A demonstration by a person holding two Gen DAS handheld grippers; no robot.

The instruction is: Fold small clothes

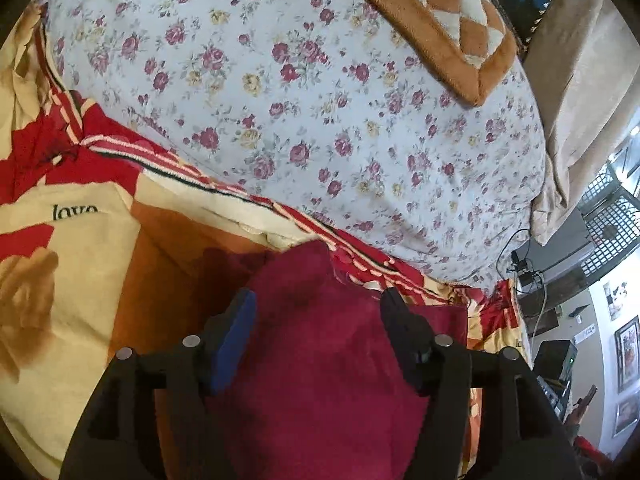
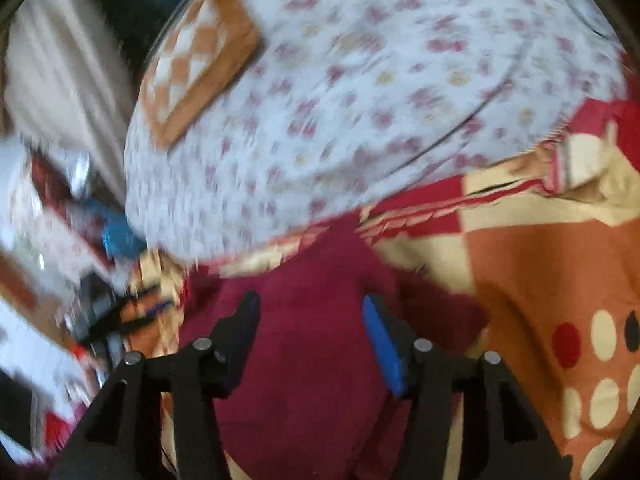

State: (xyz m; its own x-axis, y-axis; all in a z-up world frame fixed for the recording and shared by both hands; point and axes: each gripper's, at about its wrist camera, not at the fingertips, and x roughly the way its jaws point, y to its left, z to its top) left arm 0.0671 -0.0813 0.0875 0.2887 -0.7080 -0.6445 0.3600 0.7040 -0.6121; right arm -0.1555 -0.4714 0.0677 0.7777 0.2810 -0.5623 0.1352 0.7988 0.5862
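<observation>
A dark red small garment (image 1: pixel 320 352) lies on a red, cream and orange patterned bedspread (image 1: pixel 80 280). In the left wrist view my left gripper (image 1: pixel 318 300) is open just above it, one finger on each side of the cloth's upper part. In the right wrist view, which is motion-blurred, the same garment (image 2: pixel 312 340) lies under my right gripper (image 2: pixel 310 304), also open with the cloth showing between its fingers. Neither gripper pinches the fabric.
A large white floral pillow (image 1: pixel 300 100) lies behind the garment, with an orange-and-white checkered cushion (image 1: pixel 440 12) on it. A beige curtain (image 1: pixel 580 100), cables and room clutter (image 1: pixel 540 300) lie past the bed's edge. The right wrist view shows polka dots on the bedspread (image 2: pixel 600 360).
</observation>
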